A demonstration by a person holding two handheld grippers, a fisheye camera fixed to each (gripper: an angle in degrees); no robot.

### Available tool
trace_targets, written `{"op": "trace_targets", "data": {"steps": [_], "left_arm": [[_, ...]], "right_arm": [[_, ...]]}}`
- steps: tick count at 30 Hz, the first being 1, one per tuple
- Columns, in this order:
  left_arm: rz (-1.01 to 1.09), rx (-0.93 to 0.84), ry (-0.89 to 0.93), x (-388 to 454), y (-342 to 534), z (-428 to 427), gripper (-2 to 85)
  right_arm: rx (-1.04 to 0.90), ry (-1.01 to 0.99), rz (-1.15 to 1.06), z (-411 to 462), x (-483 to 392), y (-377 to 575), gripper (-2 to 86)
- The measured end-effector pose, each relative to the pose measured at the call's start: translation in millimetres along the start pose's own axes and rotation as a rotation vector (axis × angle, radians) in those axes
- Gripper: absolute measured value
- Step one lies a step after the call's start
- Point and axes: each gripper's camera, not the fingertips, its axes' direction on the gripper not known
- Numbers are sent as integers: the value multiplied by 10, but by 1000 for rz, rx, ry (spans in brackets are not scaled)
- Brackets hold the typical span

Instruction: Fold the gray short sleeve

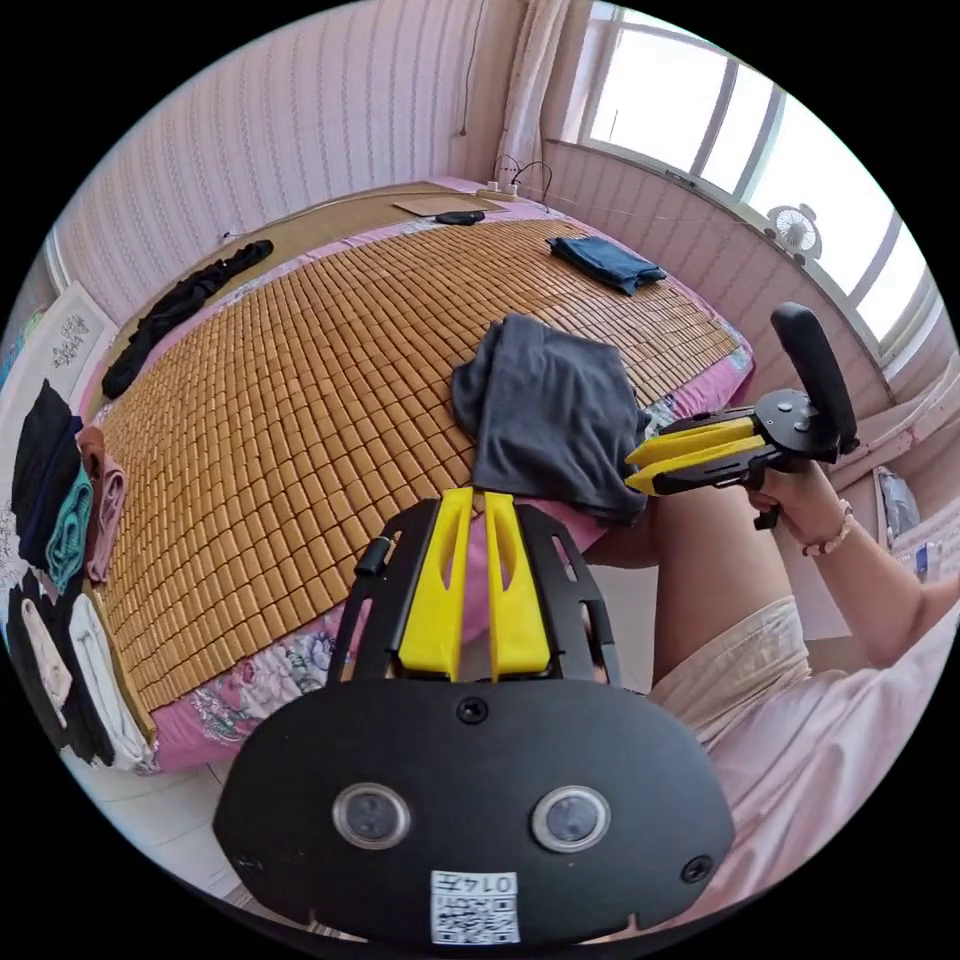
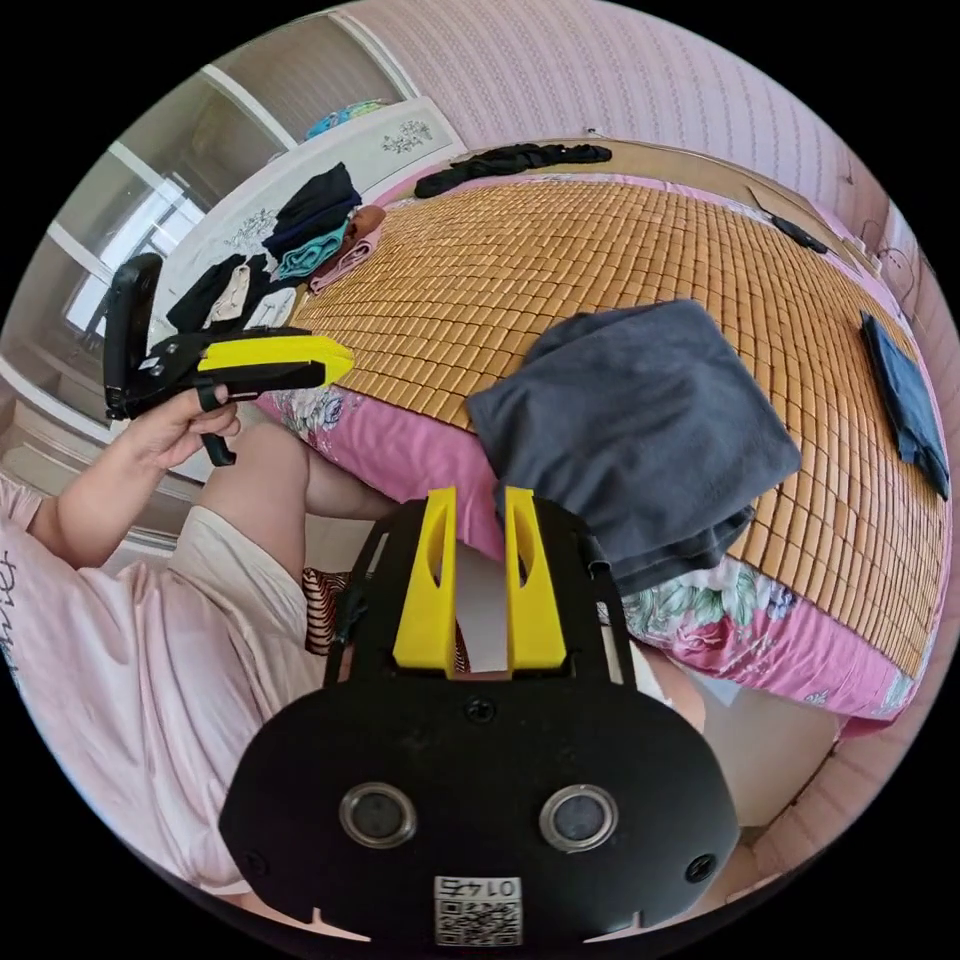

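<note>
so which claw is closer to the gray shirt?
Right. The right claw has its tips at the edge of the gray shirt by the bed's edge; the left claw hangs off the bed, well clear of it.

Near edge of the folded gray shirt [image 1: 550,420] behind the left hand-held gripper [image 1: 478,500]; pile of clothes [image 1: 60,560] cropped by the rim.

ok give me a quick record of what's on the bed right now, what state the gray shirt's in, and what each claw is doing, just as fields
surface: bamboo mat over a pink floral cover
gray short sleeve: folded into a compact bundle at the near edge, part hanging over
left claw: jaws slightly apart, holding nothing, near the shirt's edge
right claw: jaws apart, holding nothing, off the bed edge
blue garment: folded flat, far side by the window
black garment: lying along the far edge
clothes pile: heaped at one end
</note>
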Motion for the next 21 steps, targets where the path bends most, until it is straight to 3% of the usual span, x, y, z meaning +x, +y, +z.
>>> {"op": "trace_targets", "data": {"steps": [4, 12, 14, 16, 21], "left_arm": [[23, 41, -131, -6, 22, -372, 43], [25, 52, -121, -179, 78, -619, 47], [17, 43, -100, -222, 86, -629, 48], [22, 30, -91, -256, 104, -625, 52], [8, -8, -57, -379, 201, -535, 60]], "right_arm": [[-76, 23, -78, 341, -251, -494, 110], [-218, 113, -24, 1031, -304, -957, 113], [-239, 158, -4, 1151, -264, -963, 96], [-213, 239, -6, 1143, -226, -945, 16], [-145, 136, 52, 826, -6, -799, 0]]}}
